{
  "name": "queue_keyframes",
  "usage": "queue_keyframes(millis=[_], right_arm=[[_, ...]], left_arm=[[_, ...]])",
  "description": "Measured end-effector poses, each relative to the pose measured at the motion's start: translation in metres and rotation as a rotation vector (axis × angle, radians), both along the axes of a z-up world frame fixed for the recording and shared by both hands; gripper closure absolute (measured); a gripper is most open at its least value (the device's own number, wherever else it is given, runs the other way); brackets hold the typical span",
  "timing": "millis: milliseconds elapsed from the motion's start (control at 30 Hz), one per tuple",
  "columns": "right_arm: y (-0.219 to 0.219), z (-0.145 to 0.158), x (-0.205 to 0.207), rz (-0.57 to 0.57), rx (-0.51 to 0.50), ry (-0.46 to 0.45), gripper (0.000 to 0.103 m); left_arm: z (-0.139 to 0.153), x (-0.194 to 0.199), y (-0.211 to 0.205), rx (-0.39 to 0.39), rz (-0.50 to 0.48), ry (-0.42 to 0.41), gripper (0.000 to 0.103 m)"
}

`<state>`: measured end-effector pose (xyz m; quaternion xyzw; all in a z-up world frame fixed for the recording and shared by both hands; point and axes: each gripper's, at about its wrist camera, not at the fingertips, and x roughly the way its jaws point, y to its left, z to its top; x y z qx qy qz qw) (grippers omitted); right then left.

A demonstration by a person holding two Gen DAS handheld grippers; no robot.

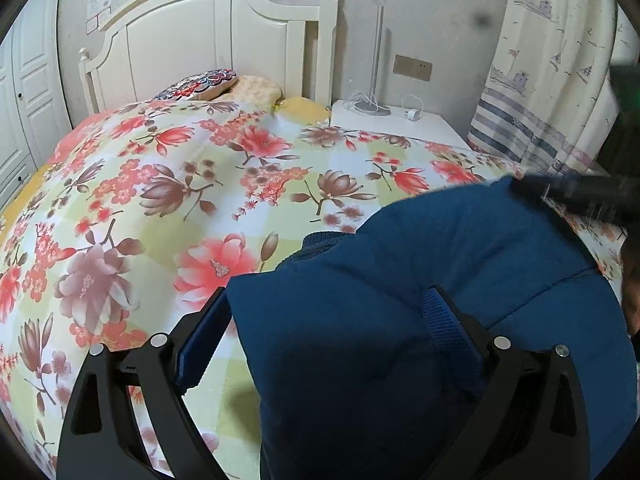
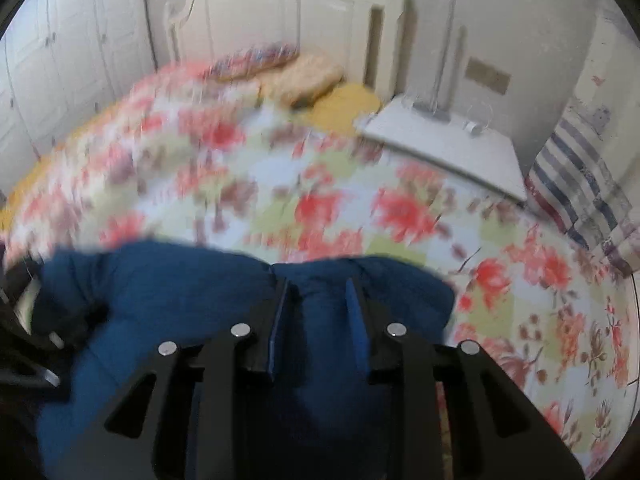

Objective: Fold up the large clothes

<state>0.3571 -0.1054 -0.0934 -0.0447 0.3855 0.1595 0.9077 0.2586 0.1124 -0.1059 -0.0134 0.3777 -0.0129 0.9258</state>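
Blue garment [image 2: 168, 304] bunched between right tool [image 2: 318, 304] fingers — left tool [image 1: 332, 316] spread wide

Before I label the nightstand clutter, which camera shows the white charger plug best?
The left wrist view: the charger plug lies sharp on the nightstand, its looped cord visible. In the right wrist view it is only a small motion-blurred smear near the nightstand's far edge.
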Motion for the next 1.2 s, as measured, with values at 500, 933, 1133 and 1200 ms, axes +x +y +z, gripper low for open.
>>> queue_keyframes(millis=[500, 933, 1133, 1200], right_arm=[[0.047, 0.004, -0.014, 0.169, -0.053, 0.006, 0.065], [0.119, -0.014, -0.001, 0.372, -0.156, 0.144, 0.061], [0.120, -0.041, 0.019, 0.353, -0.115, 0.264, 0.055], [0.104, -0.023, 0.004, 0.300, -0.079, 0.179, 0.054]], left_arm=[[-0.004, 0.005, 0.001, -0.014, -0.004, 0.039, 0.005], [-0.007, 0.007, 0.005, -0.054, -0.012, 0.060, 0.005], [-0.014, 0.011, 0.014, -0.123, -0.019, 0.100, 0.004], [-0.013, 0.009, 0.015, -0.127, -0.020, 0.095, 0.004]])
